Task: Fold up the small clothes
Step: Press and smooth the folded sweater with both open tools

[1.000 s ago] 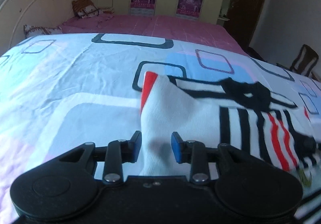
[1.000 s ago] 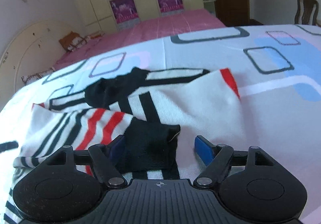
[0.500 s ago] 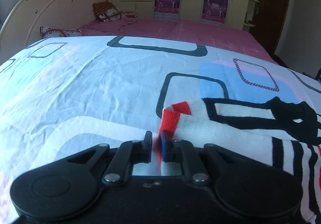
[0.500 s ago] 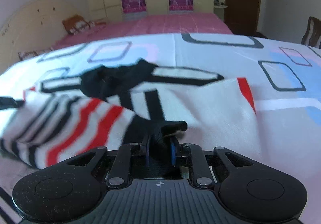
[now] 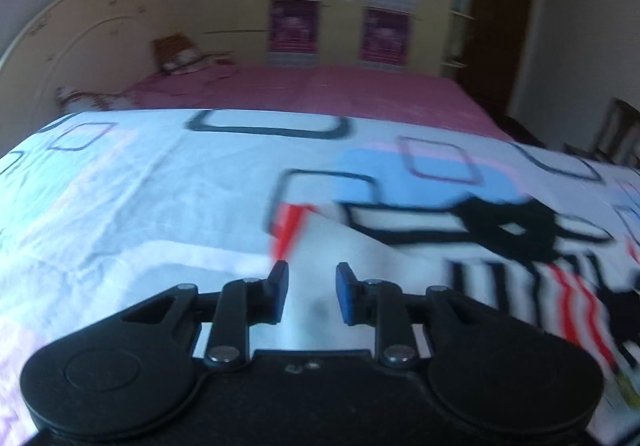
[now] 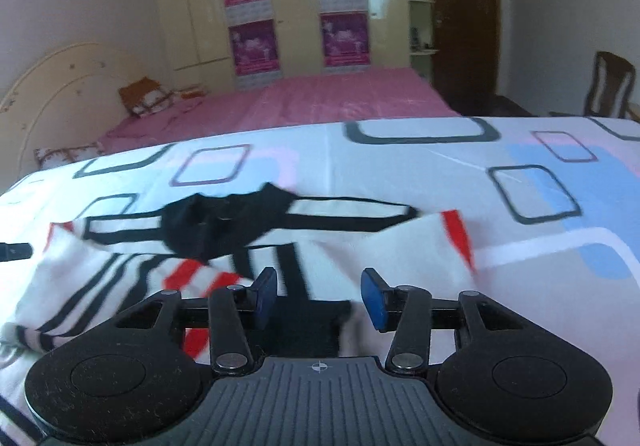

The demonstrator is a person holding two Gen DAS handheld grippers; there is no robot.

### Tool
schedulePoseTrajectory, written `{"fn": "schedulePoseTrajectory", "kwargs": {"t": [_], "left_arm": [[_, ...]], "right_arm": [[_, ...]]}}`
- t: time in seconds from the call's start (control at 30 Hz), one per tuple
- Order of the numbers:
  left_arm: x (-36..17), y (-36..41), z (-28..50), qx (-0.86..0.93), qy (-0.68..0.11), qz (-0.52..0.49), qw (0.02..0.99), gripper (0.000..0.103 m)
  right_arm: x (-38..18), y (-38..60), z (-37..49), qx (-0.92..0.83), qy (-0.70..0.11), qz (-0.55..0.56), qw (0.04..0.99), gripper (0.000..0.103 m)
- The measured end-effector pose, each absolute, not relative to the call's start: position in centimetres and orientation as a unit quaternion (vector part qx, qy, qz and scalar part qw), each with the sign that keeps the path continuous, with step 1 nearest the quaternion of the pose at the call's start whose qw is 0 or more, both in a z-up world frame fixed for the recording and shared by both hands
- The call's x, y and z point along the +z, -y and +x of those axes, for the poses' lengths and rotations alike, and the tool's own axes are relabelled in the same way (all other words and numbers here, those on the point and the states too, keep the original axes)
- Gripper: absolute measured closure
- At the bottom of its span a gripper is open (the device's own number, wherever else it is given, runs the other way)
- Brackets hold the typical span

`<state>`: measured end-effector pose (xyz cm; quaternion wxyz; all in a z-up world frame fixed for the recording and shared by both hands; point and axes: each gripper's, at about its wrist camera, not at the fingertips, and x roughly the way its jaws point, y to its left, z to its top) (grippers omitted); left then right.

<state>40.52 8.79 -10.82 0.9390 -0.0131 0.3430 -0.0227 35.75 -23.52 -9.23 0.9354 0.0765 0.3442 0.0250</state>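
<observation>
While the striped garment (image 6: 360, 246) lies spread on the patterned bedsheet (image 6: 400, 158), both grippers stand over its near edge with fingers parted and nothing clamped. Its fabric is white with black and red stripes, a red-trimmed corner (image 6: 458, 236) on one side and a black collar section (image 6: 224, 224) toward the far edge. Part of the garment is doubled over itself, though motion blur hides the exact fold line.

Left wrist view: the same garment (image 5: 400, 266) extends from between the fingers toward the right of the frame. White cloth fills the gap of the left gripper (image 5: 308, 296), and the red trim (image 5: 290, 228) lies just beyond the left fingertip (image 5: 279, 286). No finger pad visibly presses the cloth.

Right wrist view: the right gripper (image 6: 318, 296) has its jaws set wide apart. A black patch of the garment lies in the gap between them, apparently clear of either pad. Striped cloth runs off to the left of the gripper.

Surface: the bedsheet is white with rounded square outlines and pale blue and pink patches. Beyond it lies a pink bedspread (image 6: 320, 98) with pillows (image 6: 148, 100) at a cream headboard (image 6: 60, 86). Cream wardrobe doors (image 6: 296, 6) carrying purple posters line the far wall, beside a dark wooden door (image 6: 464, 18). A wooden chair (image 6: 610, 86) stands at the right.
</observation>
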Motion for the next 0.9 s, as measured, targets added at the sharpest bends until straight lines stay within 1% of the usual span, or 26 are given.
{"fn": "schedulePoseTrajectory", "kwargs": {"t": [0.17, 0.3, 0.33, 0.47, 0.9], "left_arm": [[-12.6, -6.1, 36.3, -0.062, -0.365, 0.001, 0.929, 0.078], [-14.8, -5.7, 35.3, -0.060, -0.378, 0.032, 0.923, 0.076], [-15.0, -5.7, 35.3, -0.061, -0.371, 0.037, 0.926, 0.077], [-14.9, -5.9, 35.6, -0.058, -0.377, 0.030, 0.924, 0.077], [-14.6, -4.7, 35.9, -0.030, -0.395, 0.038, 0.917, 0.078]], "right_arm": [[-10.2, 20.7, 35.3, 0.070, -0.369, 0.055, 0.925, 0.057], [-12.4, 19.6, 35.3, 0.060, -0.399, 0.009, 0.915, 0.057], [-12.9, 19.7, 35.1, 0.058, -0.390, -0.001, 0.919, 0.057], [-12.8, 20.7, 35.5, 0.045, -0.400, 0.023, 0.915, 0.057], [-13.2, 20.7, 35.3, 0.066, -0.402, -0.002, 0.913, 0.057]]}}
